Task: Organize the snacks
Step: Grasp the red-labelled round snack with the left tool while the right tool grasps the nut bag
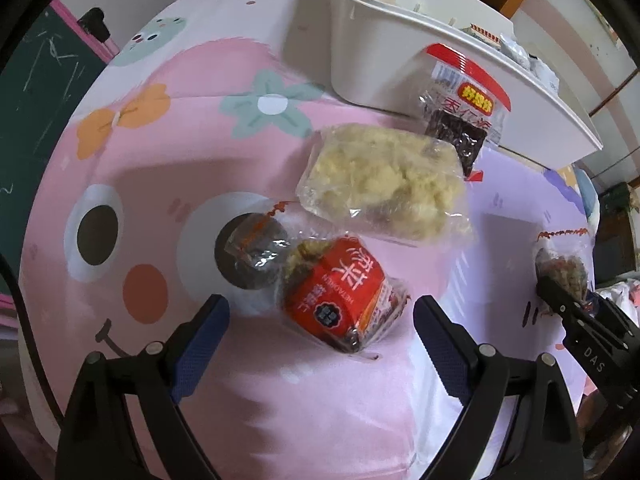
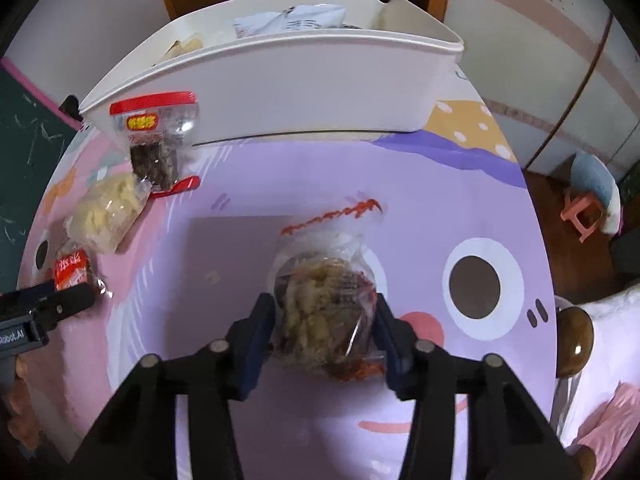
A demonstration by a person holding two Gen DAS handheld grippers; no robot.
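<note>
My left gripper [image 1: 320, 312] is open, its fingers on either side of a red-labelled snack packet [image 1: 340, 300] that lies on the pink tablecloth. Beyond it lie a clear bag of yellow snacks [image 1: 384, 180] and a red-topped packet of dark snacks [image 1: 464, 112] that leans on the white bin [image 1: 380, 52]. My right gripper [image 2: 324, 312] is shut on a clear bag of brown snacks [image 2: 324, 300] with a red zigzag edge, just above the purple cloth. That bag also shows in the left wrist view [image 1: 564, 264]. The white bin [image 2: 300, 84] holds several packets.
The table carries a pink and purple cartoon cloth [image 2: 420, 200]. A green chalkboard [image 1: 36, 120] stands at the left. A small pink stool [image 2: 584, 216] and a wooden knob [image 2: 574, 336] are off the table's right edge.
</note>
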